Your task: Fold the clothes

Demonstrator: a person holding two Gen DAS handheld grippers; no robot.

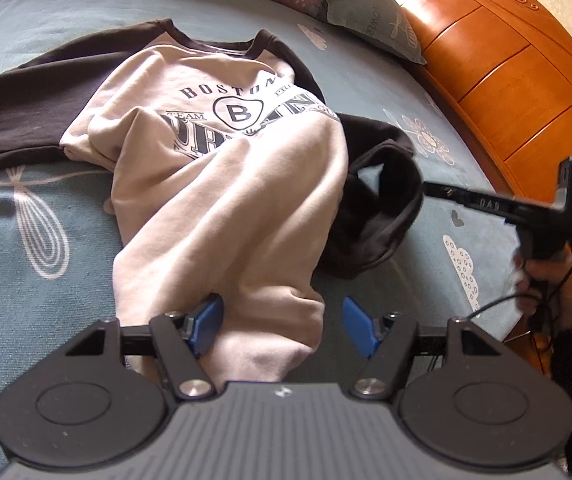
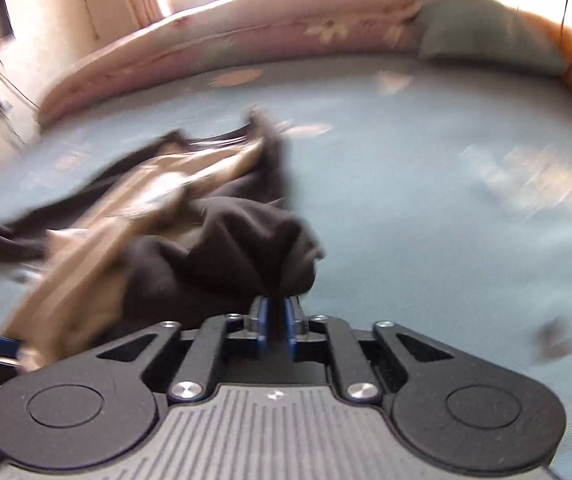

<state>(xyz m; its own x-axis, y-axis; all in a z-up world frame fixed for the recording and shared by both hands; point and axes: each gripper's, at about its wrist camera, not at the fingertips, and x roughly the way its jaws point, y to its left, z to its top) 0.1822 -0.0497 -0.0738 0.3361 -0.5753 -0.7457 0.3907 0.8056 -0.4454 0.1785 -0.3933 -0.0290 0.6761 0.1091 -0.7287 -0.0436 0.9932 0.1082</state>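
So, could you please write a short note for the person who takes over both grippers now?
Right gripper: jaws shut on the dark sleeve of the sweatshirt, lifted off the bed.
Left gripper: jaws open around the beige hem bunch; one pad touches cloth, no grip.
Sweatshirt: front up, body crumpled, other sleeve stretched out flat.
Done: nothing folded yet, as far as I can see.
Left: probably spread the body flat, fold both sleeves in, then fold the body.
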